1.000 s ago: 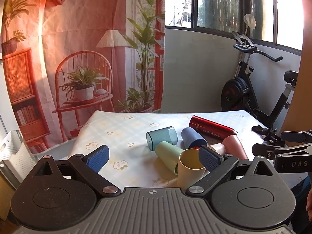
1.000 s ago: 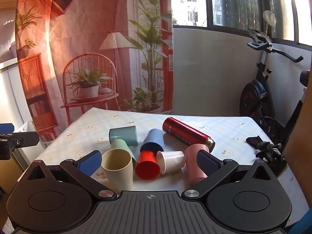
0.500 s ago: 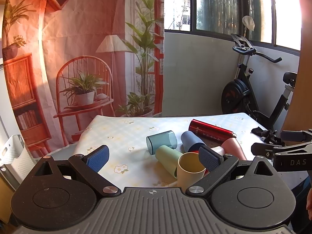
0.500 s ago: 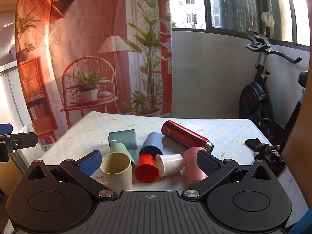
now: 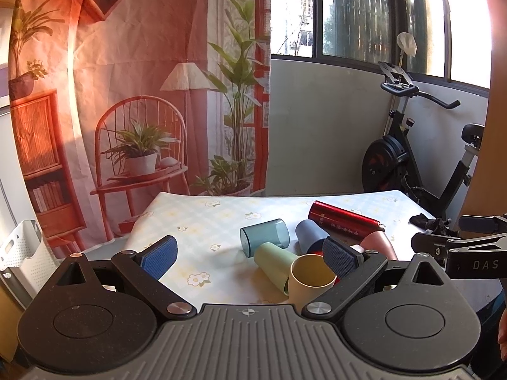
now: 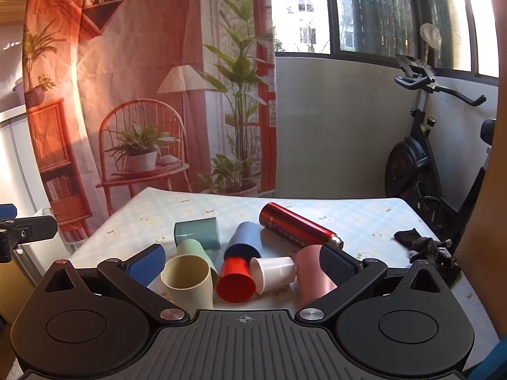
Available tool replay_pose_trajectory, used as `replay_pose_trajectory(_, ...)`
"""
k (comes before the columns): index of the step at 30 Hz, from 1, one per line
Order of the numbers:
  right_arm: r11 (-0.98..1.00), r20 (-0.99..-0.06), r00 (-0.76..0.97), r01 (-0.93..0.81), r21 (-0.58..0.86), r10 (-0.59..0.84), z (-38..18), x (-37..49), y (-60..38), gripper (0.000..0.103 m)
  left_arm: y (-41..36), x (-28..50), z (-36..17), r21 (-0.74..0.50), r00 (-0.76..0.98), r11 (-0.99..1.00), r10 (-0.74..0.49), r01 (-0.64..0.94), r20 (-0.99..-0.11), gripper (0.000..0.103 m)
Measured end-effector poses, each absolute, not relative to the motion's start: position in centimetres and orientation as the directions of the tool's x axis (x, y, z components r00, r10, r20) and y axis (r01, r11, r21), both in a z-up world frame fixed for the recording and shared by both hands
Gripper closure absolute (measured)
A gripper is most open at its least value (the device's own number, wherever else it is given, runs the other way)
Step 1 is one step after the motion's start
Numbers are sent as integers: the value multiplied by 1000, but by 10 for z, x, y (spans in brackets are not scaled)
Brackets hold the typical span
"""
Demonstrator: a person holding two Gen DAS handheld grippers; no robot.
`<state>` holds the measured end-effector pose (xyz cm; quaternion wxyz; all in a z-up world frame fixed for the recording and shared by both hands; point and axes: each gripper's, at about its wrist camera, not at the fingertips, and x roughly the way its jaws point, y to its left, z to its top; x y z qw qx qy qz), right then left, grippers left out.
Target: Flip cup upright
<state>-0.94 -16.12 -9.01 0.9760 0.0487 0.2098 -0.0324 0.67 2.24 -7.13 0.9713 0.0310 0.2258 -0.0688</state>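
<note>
Several cups lie in a cluster on the table [image 6: 364, 218]. A cream cup [image 6: 187, 283] [image 5: 312, 280] stands upright nearest me. On their sides lie a green cup [image 6: 193, 248], a teal cup [image 6: 197, 232] [image 5: 264, 237], a blue cup [image 6: 244, 242], a red cup [image 6: 236, 280] and a white cup [image 6: 274, 272]. A pink cup [image 6: 313, 272] stands mouth down. My left gripper [image 5: 250, 258] is open and empty, left of the cluster. My right gripper [image 6: 242, 266] is open and empty, in front of the cups.
A red metal bottle [image 6: 298, 228] lies behind the cups. A black cloth bundle [image 6: 424, 247] sits at the table's right edge. An exercise bike [image 6: 437, 164] stands at the right. A white perforated basket [image 5: 22, 253] stands left of the table.
Both grippers have tilted up and drawn back a little, so the table and cups sit lower in both views. The cups have not moved.
</note>
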Motion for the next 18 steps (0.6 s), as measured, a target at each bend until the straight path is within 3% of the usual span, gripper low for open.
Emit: replay_pose_trajectory(18,992,-398,916,92,87,-51,-87,-13,-163,0,24,5,-68,22,893,989,-125,149,-433,4)
